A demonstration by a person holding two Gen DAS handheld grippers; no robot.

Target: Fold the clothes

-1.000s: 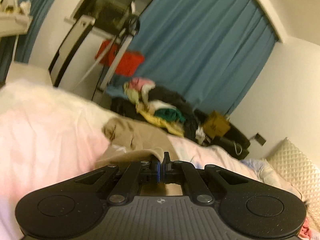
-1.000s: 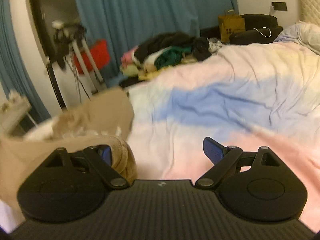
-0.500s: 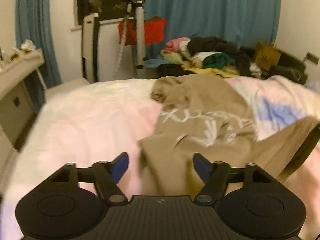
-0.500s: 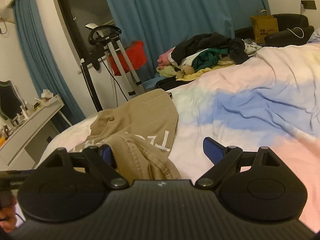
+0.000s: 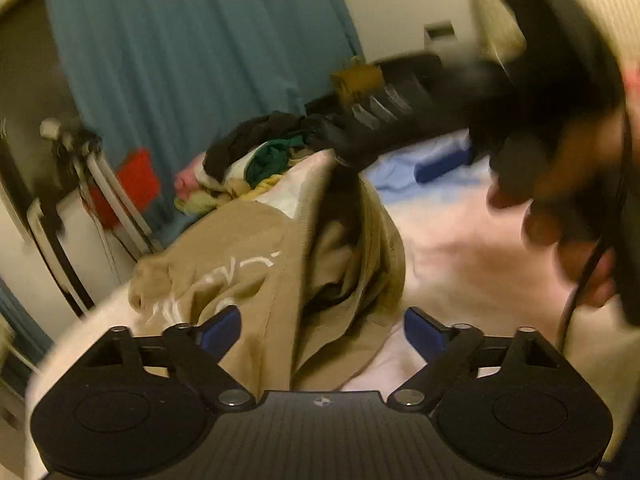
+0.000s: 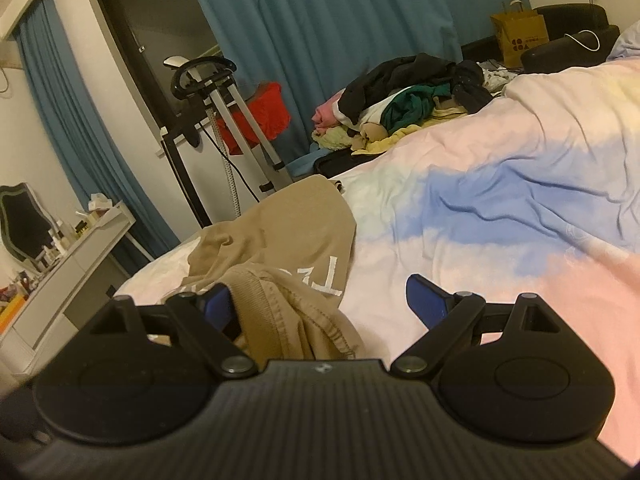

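Left gripper (image 5: 322, 330): jaws apart and opening wider. A fold of the tan garment (image 5: 256, 248) rises between the blue pads (image 5: 219, 329) but neither pad presses on it, so nothing is gripped. To the left of and ahead of these jaws the garment lies bunched on the pastel duvet (image 5: 452, 232), with white lettering showing and its ribbed edge heaped just ahead of the opening. The picture is blurred. To the right of the jaws a hand (image 5: 568, 184) carries the other tool.

Right gripper (image 6: 320, 304): jaws spread wide, nothing clamped. The garment's stitched hem (image 6: 308, 320) lies between them, close against the left pad (image 6: 218, 306) and well clear of the right pad. More tan cloth runs ahead and to the left of the jaws; bare duvet lies to the right. Far ahead sits a pile of other clothes (image 6: 400, 104).

Assessment: the garment is released and crumpled, not yet flat, so folding proper has not started. The step in hand appears to be re-gripping to spread it. Recommended practice: each gripper takes a single layer at the hem or a corner, the two well apart, avoiding the bunched middle; close fully on cloth only, not duvet; then draw the edges outward until the lettering lies smooth. Risk: catching doubled layers would lock in the creases.
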